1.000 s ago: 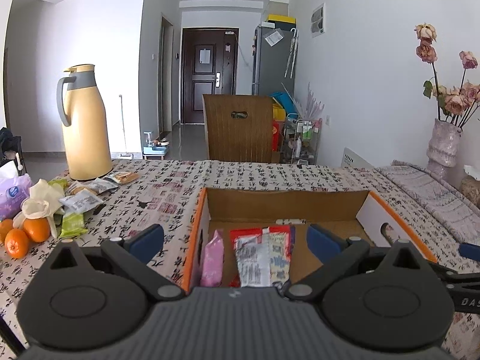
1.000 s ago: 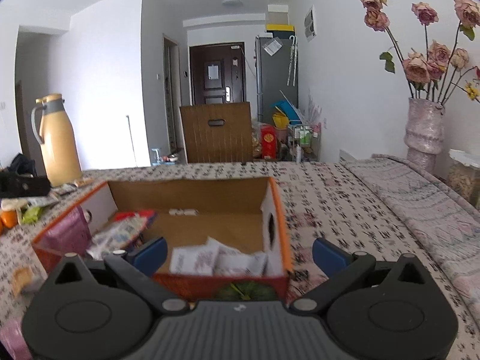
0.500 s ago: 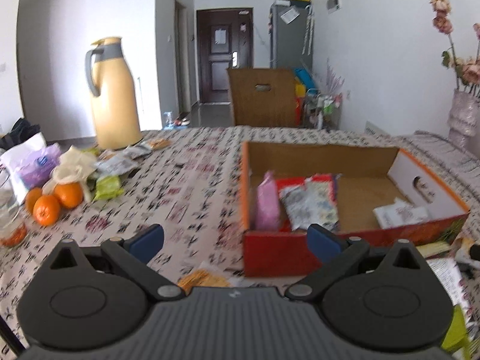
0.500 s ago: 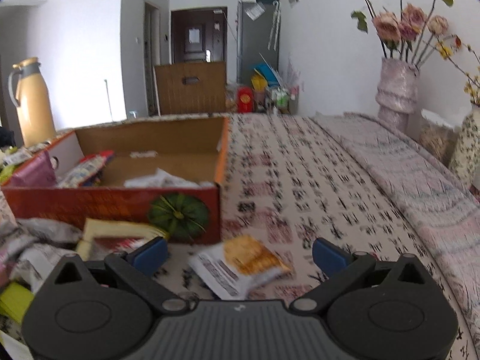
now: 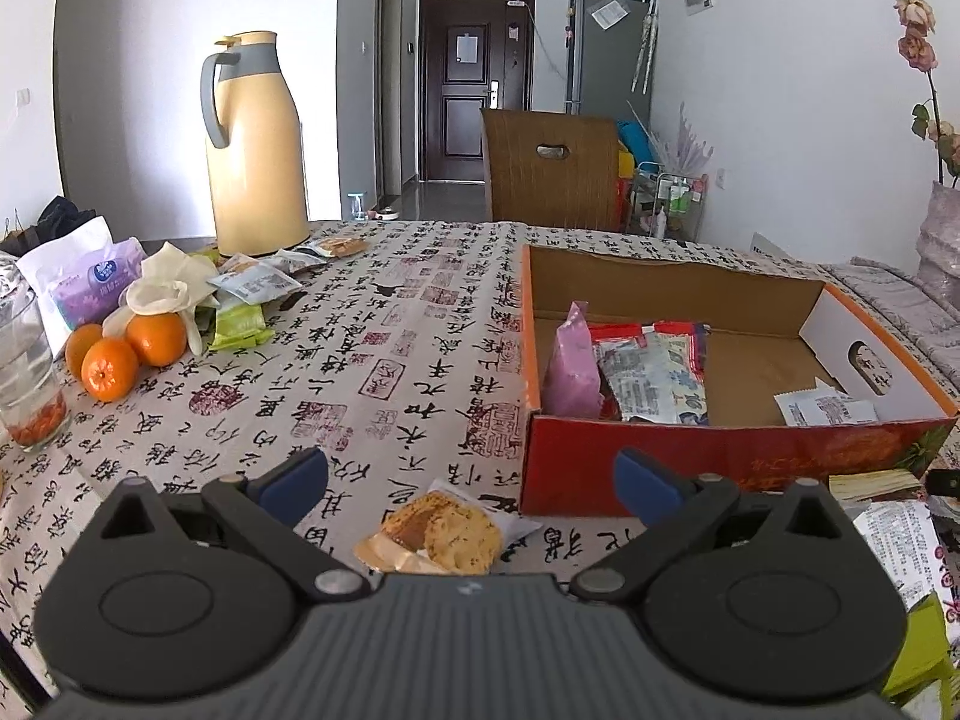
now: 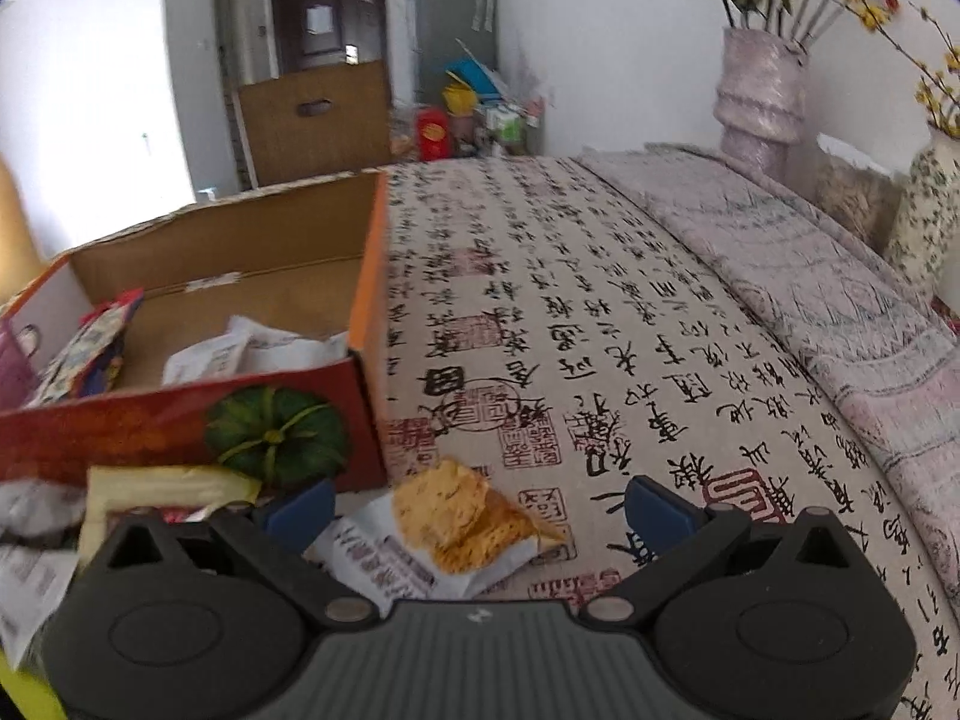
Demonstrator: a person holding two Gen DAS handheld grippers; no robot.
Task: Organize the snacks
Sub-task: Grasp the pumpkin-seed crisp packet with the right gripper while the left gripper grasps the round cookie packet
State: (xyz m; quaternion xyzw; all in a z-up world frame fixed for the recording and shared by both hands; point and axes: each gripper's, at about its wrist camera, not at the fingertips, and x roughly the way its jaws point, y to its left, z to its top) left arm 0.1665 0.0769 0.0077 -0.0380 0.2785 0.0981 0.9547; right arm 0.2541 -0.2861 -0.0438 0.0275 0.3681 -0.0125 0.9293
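Observation:
An orange-red cardboard box (image 5: pixel 720 456) sits on the tablecloth and holds a pink packet (image 5: pixel 570 360), a blue-white packet (image 5: pixel 657 381) and a white packet (image 5: pixel 825 408). My left gripper (image 5: pixel 471 477) is open, just above a cookie packet (image 5: pixel 444 534) lying in front of the box's left corner. My right gripper (image 6: pixel 477 507) is open over a cracker packet (image 6: pixel 456 525) by the box's (image 6: pixel 180 420) right front corner. More packets (image 6: pixel 150 492) lie in front of the box.
A yellow thermos (image 5: pixel 255 147), loose snack packets (image 5: pixel 258 285), oranges (image 5: pixel 129 354), a tissue pack (image 5: pixel 84 282) and a glass (image 5: pixel 27 378) stand at the left. Flower vases (image 6: pixel 759 96) stand at the far right. A chair back (image 5: pixel 549 171) is behind the table.
Both grippers have pulled back from over the box and dropped toward the table in front of it. Each now has a snack packet between its open fingers.

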